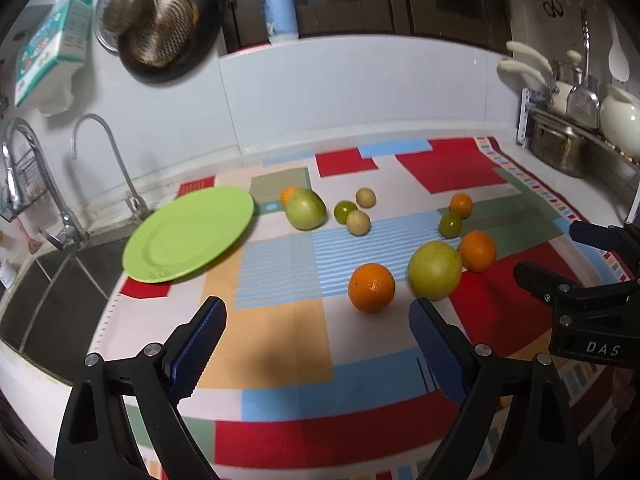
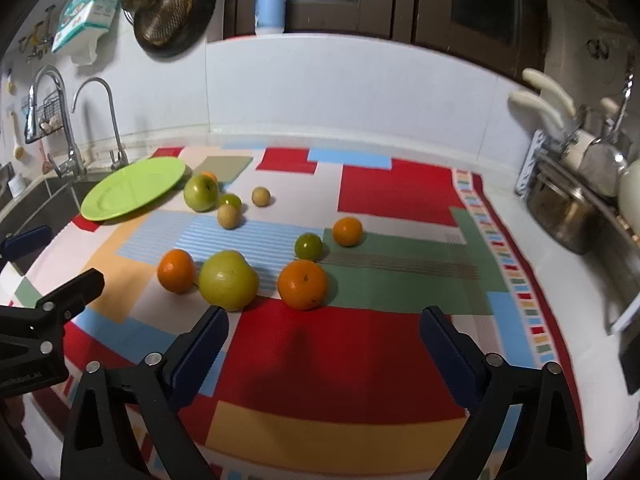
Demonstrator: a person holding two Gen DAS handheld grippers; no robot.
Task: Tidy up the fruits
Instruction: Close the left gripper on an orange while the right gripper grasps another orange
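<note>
- Orange fruit [image 1: 371, 287] sits nearest the left gripper [image 1: 318, 344], slightly right of the line between its blue pads and a little beyond their tips; nothing lies between them.
- Both grippers have their jaws spread wide and empty; the right gripper [image 2: 324, 344] hangs above bare red cloth.
- In the right wrist view a second orange [image 2: 303, 285] lies just past the tips, left of centre, with a large green fruit [image 2: 228, 279] just beside the left pad's tip.
- Green plate [image 1: 188, 236] rests empty at the far left edge of the patchwork cloth [image 1: 280, 360], beside the sink [image 1: 36, 304] (the likely place to gather the fruit, I judge).
- To do the approach well, I would centre one fruit between the pads before closing, coming in low so the pads meet its widest part.
- Round fruit may roll if one pad touches first, so both pads should close evenly.
- Smaller fruits [image 1: 357, 222] lie scattered farther back, well apart from either gripper.
</note>
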